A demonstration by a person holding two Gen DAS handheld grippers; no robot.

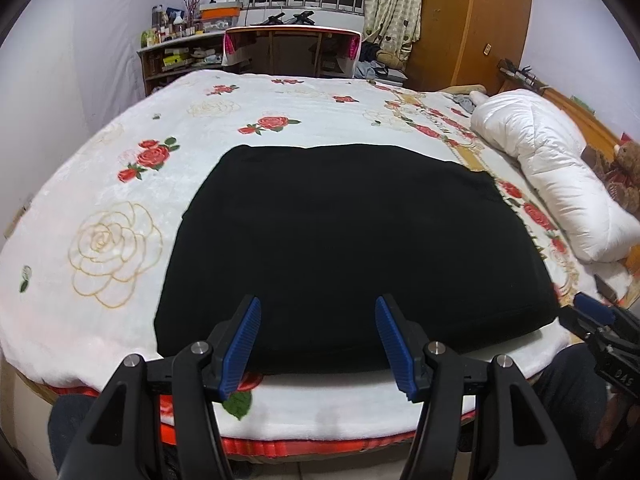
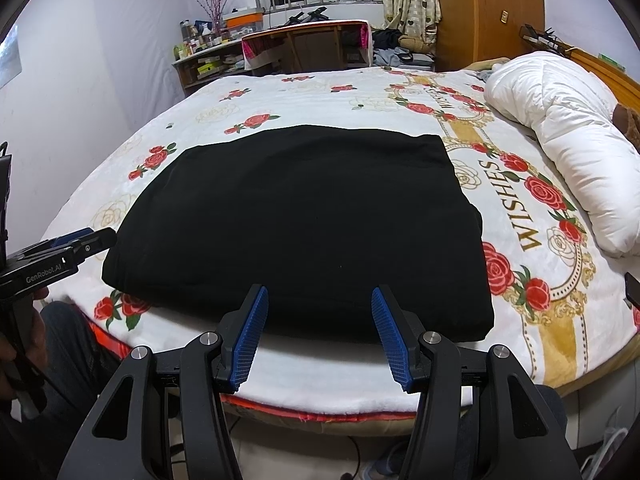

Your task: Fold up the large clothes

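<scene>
A black garment lies folded into a flat rectangle on the white rose-print bedspread, near the bed's front edge. It also shows in the right wrist view. My left gripper is open and empty, held just above the garment's near edge. My right gripper is open and empty, also over the near edge, toward the garment's right side. The right gripper shows at the right edge of the left wrist view, and the left gripper shows at the left of the right wrist view.
A rolled white duvet lies along the bed's right side, with a brown teddy bear beside it. A desk and a cluttered shelf stand beyond the bed. A wooden wardrobe is at the back right.
</scene>
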